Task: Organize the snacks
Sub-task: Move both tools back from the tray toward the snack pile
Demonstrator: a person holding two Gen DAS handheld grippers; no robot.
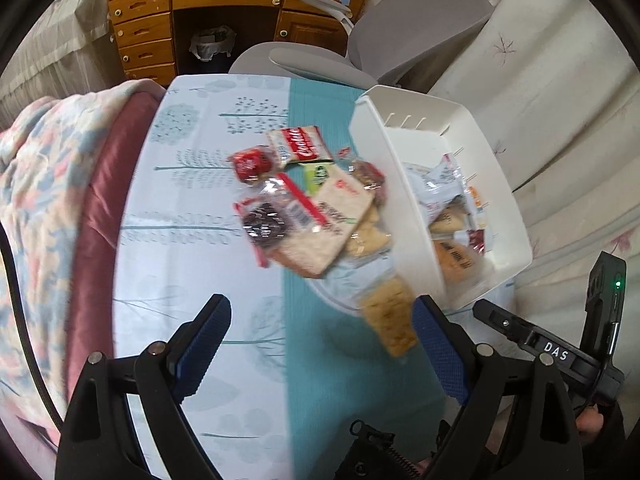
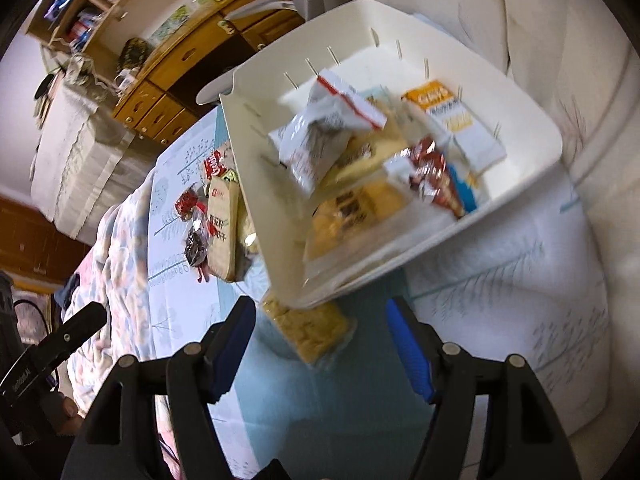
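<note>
A white plastic bin [image 1: 400, 168] [image 2: 256, 208] stands on the table and holds several snack packs, among them a white pouch [image 2: 316, 140] and a red-brown wrapper [image 2: 432, 176]. A pile of snacks lies left of it: a beige cracker pack [image 1: 332, 224] [image 2: 222, 228], a red pack [image 1: 250, 164], a dark cookie pack [image 1: 266, 222]. A clear pack of yellow crackers [image 1: 394, 320] [image 2: 308, 330] lies in front of the bin. My left gripper [image 1: 320, 340] is open and empty before the pile. My right gripper [image 2: 320, 344] is open, with the yellow cracker pack between its fingertips.
The table has a pale tree-print cloth [image 1: 192, 240] with a teal stripe. A floral blanket [image 1: 36, 208] lies at the left. A grey chair [image 1: 400, 36] and a wooden desk [image 1: 200, 8] stand behind. White bedding [image 1: 560, 120] is at the right.
</note>
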